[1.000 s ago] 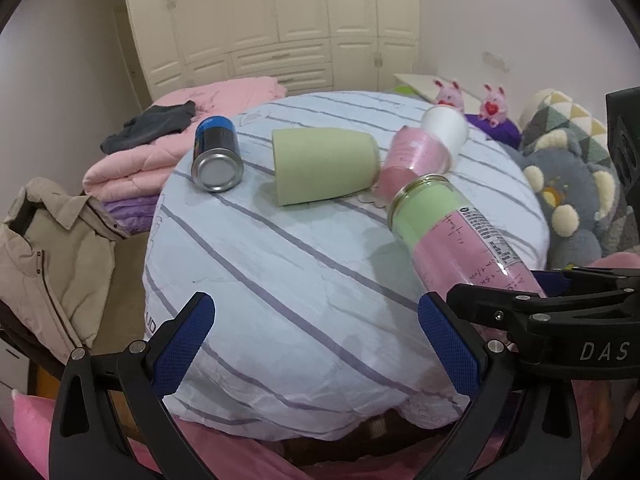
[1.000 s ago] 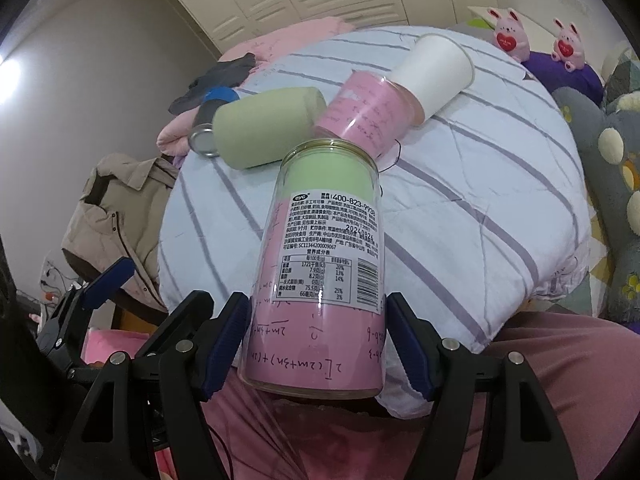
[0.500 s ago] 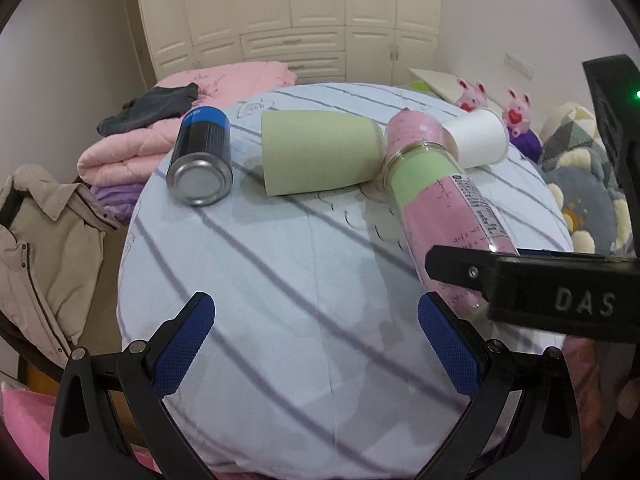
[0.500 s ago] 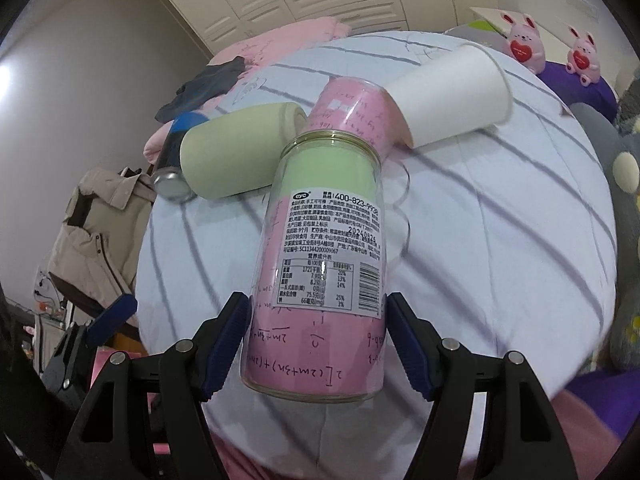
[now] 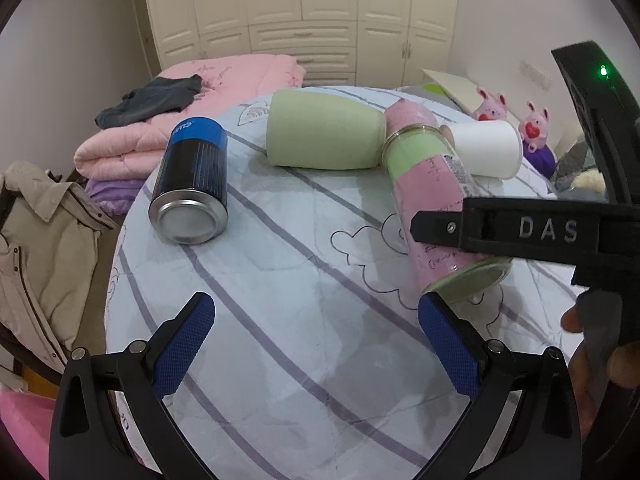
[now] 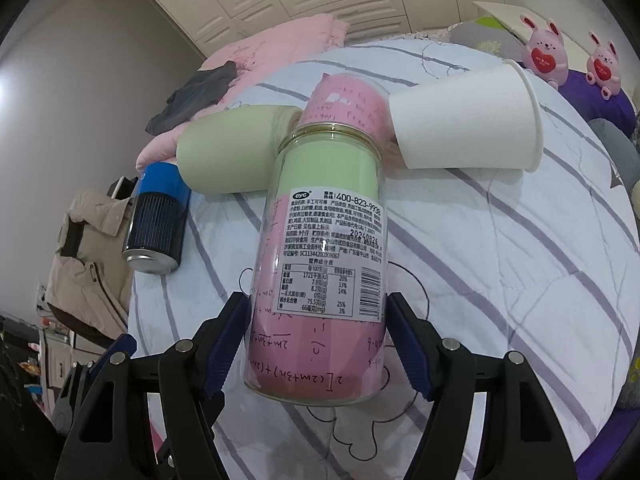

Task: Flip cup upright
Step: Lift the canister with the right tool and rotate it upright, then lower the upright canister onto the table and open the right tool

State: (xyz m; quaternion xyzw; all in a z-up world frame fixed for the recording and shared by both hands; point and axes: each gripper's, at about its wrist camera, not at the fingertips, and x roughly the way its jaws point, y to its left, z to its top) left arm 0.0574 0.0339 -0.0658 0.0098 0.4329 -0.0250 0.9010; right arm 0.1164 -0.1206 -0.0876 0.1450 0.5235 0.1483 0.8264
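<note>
The right gripper point(image 6: 318, 340) is closed on the lower body of a clear plastic jar point(image 6: 324, 256) lined with green and pink paper. Its blue pads press the jar from both sides just above the base, below the printed label. In the left wrist view the same jar point(image 5: 436, 208) lies tilted, with its base raised toward 5 o'clock and its far end resting near the other items. The grip sits close to the base, probably so that the far end can act as a pivot when the jar is swung upright.

The left gripper point(image 5: 316, 340) is wide open and holds nothing. It hangs over bare striped cloth at the near side of the round table point(image 5: 280, 360), well apart from every object. This position is judged a standby that keeps the right tool's path free.

At 12 o'clock from the jar lie three more items on their sides:
- a green cup point(image 5: 324, 136), touching the jar's far end;
- a pink cup point(image 6: 344, 100), directly behind the jar;
- a white paper cup point(image 6: 464, 124), at about 1 o'clock, mouth facing right.

A blue can point(image 5: 192, 184) lies at 10 o'clock, apart from the group.

No item stands upright — the flip is judged not yet complete. The close cluster at the far end leaves a risk of nudging neighbours during rotation.
</note>
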